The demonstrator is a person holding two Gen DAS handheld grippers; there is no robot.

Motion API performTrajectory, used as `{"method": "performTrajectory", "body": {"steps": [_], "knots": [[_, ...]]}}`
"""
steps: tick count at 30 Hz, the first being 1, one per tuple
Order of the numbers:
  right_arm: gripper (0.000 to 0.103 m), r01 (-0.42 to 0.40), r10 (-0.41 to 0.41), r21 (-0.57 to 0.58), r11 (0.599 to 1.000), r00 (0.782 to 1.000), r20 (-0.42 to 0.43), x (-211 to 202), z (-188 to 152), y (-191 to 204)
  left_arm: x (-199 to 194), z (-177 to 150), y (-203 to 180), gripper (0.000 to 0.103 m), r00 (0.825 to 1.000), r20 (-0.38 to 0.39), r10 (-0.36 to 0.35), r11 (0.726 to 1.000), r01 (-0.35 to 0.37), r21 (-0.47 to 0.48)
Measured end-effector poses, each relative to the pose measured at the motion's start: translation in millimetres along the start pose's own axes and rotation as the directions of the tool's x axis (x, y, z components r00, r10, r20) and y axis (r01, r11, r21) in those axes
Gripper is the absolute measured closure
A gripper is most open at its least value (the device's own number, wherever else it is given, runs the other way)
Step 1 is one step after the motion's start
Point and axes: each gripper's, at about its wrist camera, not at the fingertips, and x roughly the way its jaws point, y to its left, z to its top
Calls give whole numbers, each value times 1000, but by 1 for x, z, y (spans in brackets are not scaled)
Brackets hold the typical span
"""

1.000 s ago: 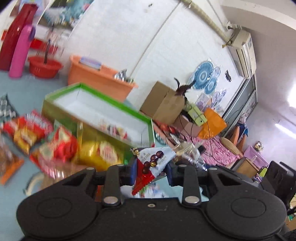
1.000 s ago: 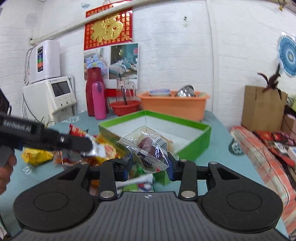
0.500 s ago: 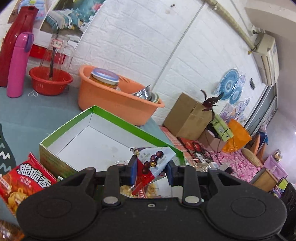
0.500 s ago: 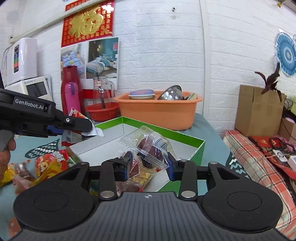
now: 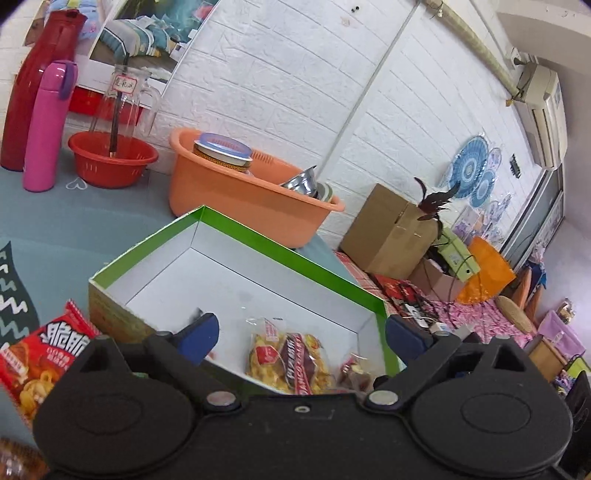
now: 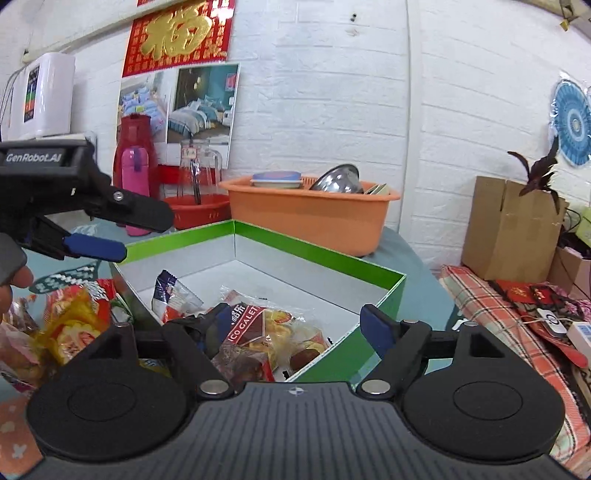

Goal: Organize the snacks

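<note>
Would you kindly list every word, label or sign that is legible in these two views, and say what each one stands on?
"GenRobot.AI": side of the left gripper.
"ICO GALET": cut-off wording on the biscuit packet in the green box.
"福": gold character on the red wall poster.
Chip bag: large white Chinese characters, partly hidden.
Glass jug tag: handwritten, too small.

Card, plastic, film and steel on a matt table

The green-edged open box looks like smooth card, matt white inside, and the yellow biscuit packet in it is glossy, crinkled film, as is the red crisp bag outside. The orange oval basin and red ribbed basket look like dull moulded plastic, the bowl like shiny metal, the pitcher like clear glass, and the pink flask has a satin finish.
</note>
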Motion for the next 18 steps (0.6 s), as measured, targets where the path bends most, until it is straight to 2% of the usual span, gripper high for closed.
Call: {"method": "performTrajectory", "body": {"steps": [6,10,13,18], "knots": [[0,-28,24,38,999,996,81,-52,9,2,-55,-11,-18,0,999,38,6,1000,-6,9],[0,-59,54,64,996,995,80,-77,0,5,-83,-33,-25,0,999,49,-3,1000,2,30],[0,-102,99,86,991,994,34,-83,-15,6,-97,-56,-23,0,999,27,-26,1000,26,0],[0,-156,165,86,984,979,-116,-70,-42,9,-106,-92,-9,0,997,-29,-72,992,68,-111]]}}
